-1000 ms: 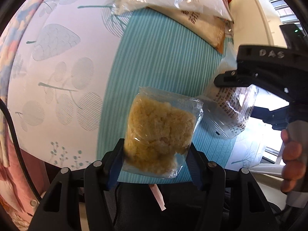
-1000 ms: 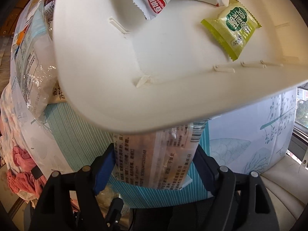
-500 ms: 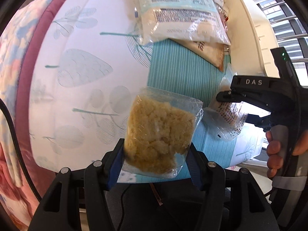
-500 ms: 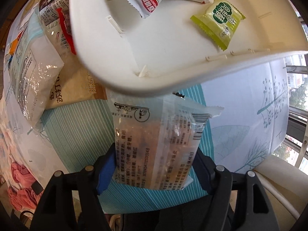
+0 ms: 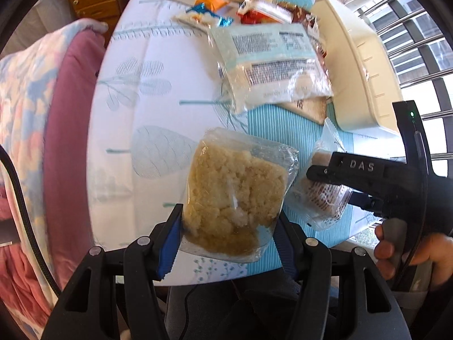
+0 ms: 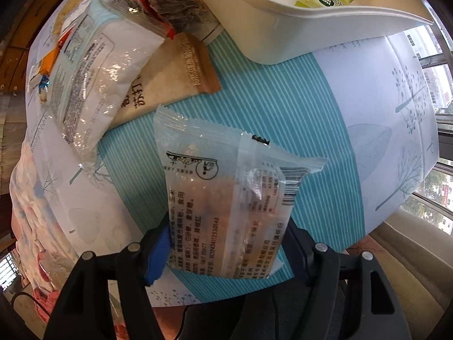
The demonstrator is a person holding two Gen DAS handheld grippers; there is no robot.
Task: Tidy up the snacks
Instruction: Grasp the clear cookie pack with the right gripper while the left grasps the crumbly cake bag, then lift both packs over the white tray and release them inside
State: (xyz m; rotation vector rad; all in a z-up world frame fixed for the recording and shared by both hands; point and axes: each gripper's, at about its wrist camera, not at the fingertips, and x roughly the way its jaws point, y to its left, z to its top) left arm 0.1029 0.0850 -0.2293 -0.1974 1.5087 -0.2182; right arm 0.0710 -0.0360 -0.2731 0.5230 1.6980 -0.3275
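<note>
Left wrist view: the left tongs (image 5: 228, 231) clench a clear bag of yellow crumbly snack (image 5: 235, 189) above the bed's near edge, lifted for sorting. Right wrist view: the right tongs (image 6: 225, 248) grasp a printed translucent snack packet (image 6: 229, 204), short of the white plastic bin (image 6: 297, 31) at the bed's far corner.

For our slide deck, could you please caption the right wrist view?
Right gripper holds a clear snack packet above the striped cloth, with the white bin of snacks ahead.
</note>
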